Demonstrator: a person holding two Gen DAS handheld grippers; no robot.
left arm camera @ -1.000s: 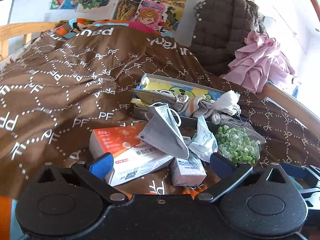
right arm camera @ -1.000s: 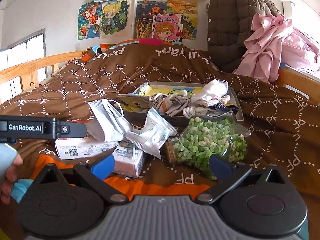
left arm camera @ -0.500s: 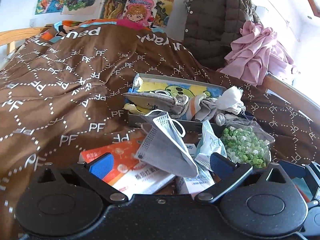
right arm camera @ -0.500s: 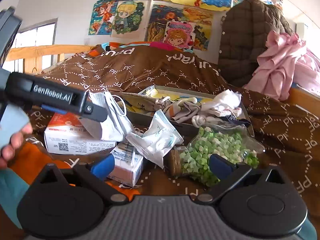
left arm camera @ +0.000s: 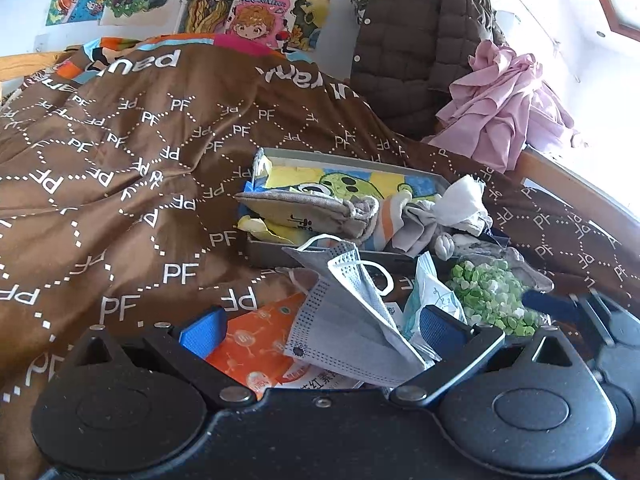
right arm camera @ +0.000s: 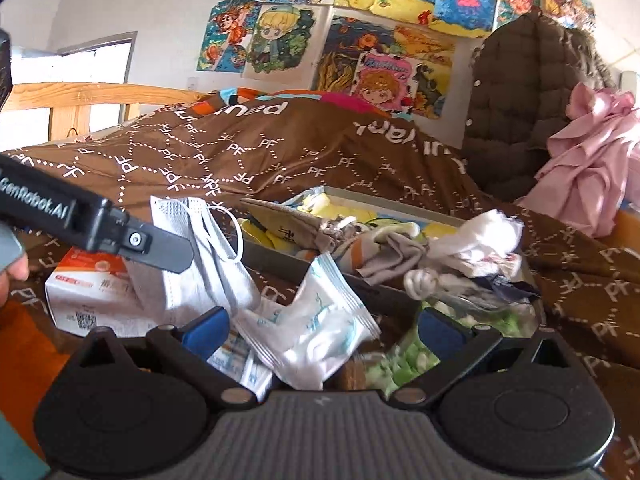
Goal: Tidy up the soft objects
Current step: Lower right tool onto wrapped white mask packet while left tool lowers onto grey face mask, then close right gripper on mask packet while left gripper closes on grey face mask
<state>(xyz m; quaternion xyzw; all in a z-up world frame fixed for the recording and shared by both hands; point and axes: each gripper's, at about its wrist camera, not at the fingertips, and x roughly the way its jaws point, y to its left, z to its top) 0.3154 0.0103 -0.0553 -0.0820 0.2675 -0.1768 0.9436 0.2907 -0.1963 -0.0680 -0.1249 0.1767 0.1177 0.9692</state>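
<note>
A grey face mask (left arm camera: pixel 344 320) lies crumpled on an orange and white box (left arm camera: pixel 256 348), right between the wide-apart fingers of my open left gripper (left arm camera: pixel 320 326). The same mask (right arm camera: pixel 200 256) shows at the left of the right wrist view. A white sealed packet (right arm camera: pixel 316 324) sits between the spread fingers of my open right gripper (right arm camera: pixel 320 330). Behind them a grey tray (left arm camera: pixel 280 246) holds a yellow cartoon towel (left arm camera: pixel 348 180), a grey pouch (left arm camera: pixel 308 208), socks and a white cloth (left arm camera: pixel 460 200). A bag of green pieces (left arm camera: pixel 488 296) lies to the right.
Everything rests on a brown quilt (left arm camera: pixel 120 160) printed with "PF". A dark padded jacket (left arm camera: pixel 412 40) and pink cloth (left arm camera: pixel 504 104) are piled at the back right. The left gripper's body (right arm camera: pixel 96 228) and a hand cross the right wrist view's left side. A wooden bed rail (right arm camera: pixel 100 96) runs behind.
Both grippers have moved forward and lower toward the pile. The mask now lies between the left fingers and the white packet between the right fingers. Both stay open.
</note>
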